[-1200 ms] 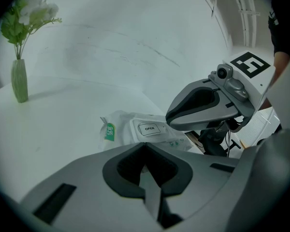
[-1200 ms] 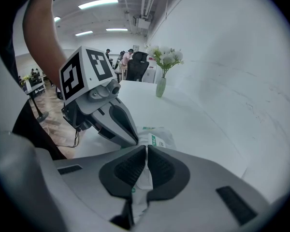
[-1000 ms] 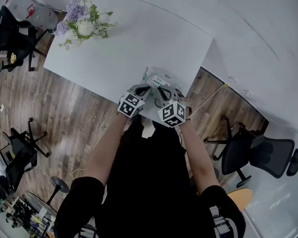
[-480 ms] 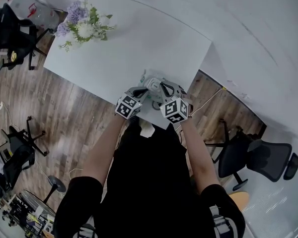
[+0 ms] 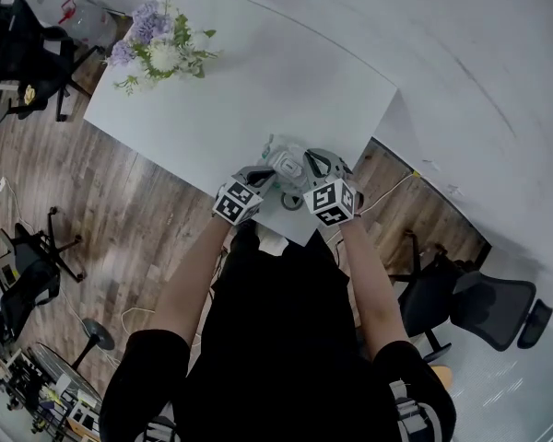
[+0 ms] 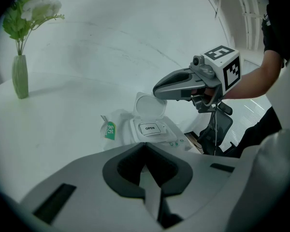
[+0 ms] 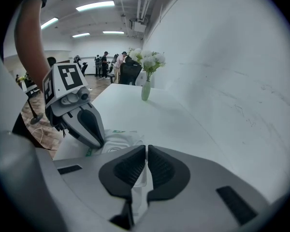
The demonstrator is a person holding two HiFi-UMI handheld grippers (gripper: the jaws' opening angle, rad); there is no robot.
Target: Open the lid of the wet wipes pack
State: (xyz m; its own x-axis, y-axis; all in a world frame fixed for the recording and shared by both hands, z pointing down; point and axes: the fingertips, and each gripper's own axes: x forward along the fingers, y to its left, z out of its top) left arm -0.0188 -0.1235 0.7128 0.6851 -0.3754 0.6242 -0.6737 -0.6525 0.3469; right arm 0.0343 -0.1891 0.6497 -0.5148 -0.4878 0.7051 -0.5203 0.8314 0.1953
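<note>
Wet wipes pack [image 6: 157,132] lay flat on the white tabletop [image 5: 258,72], close to the edge nearest the person. Its round lid [image 6: 150,105] stood raised, hinged up at the far side. The flat panel beneath was exposed and carried a white sticker [image 6: 150,128] printed "OPEN".

Right gripper [image 7: 146,153]: jaws all but closed, with the thin pale rim of the lid pinched between the pads. From the left gripper view its tip sat at the lid's top edge.

Left gripper [image 6: 145,170]: jaws closed together, nothing seen between them. From the right gripper view its tip was down against the crinkled near end of the pack. Could not tell whether it gripped any film.

A green tag [image 6: 109,129] showed on the pack's left side. A vase of flowers [image 6: 20,76] stood well apart, at the tabletop's far corner.
</note>
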